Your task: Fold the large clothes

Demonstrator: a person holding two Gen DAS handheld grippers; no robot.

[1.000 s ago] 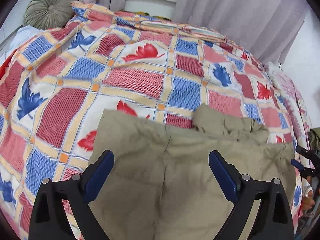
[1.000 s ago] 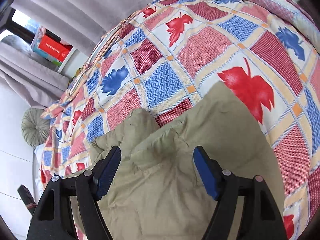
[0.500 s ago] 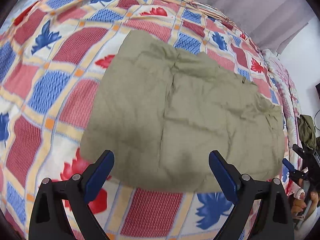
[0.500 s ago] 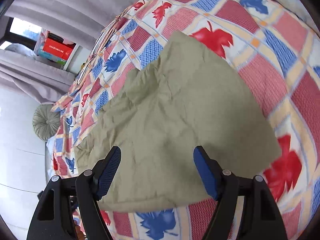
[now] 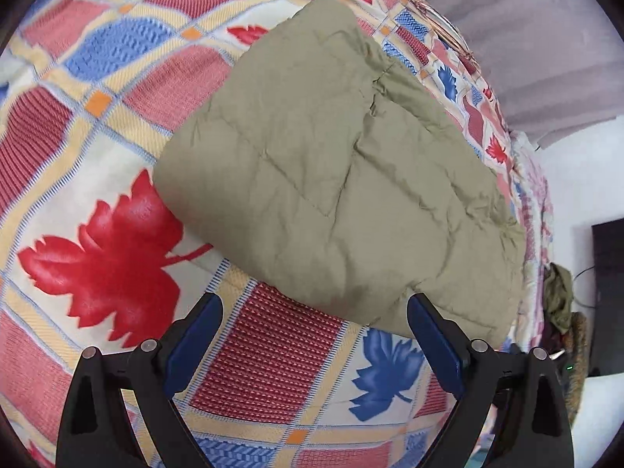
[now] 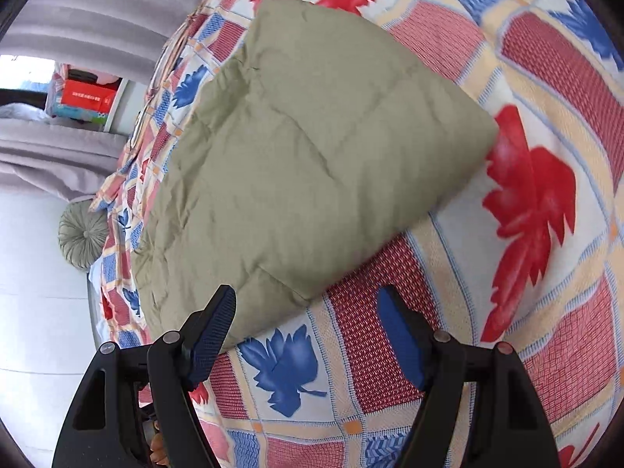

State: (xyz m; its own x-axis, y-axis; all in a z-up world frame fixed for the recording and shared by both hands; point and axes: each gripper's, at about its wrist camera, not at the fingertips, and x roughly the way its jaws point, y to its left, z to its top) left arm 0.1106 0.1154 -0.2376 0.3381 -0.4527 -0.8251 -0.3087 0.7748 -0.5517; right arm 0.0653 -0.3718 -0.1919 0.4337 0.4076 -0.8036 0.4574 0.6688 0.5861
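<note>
An olive-green padded garment [image 5: 335, 179] lies folded into a thick rectangle on the patterned bedspread [image 5: 105, 241]; it also shows in the right wrist view [image 6: 304, 163]. My left gripper [image 5: 314, 343] is open and empty, hovering above the bedspread just short of the garment's near edge. My right gripper [image 6: 308, 335] is open and empty, just short of the garment's near corner. Neither gripper touches the cloth.
The bedspread [image 6: 546, 273] with red and blue leaves covers the whole bed. Grey curtains [image 5: 526, 39] hang beyond it. A round green cushion [image 6: 82, 234] and a shelf with a red box [image 6: 84, 95] are at the far side. Clothes [image 5: 557, 300] hang off the right.
Both grippers have drawn back and up from the garment. It filled the view between the jaws a second ago and now lies whole ahead of the fingertips.
</note>
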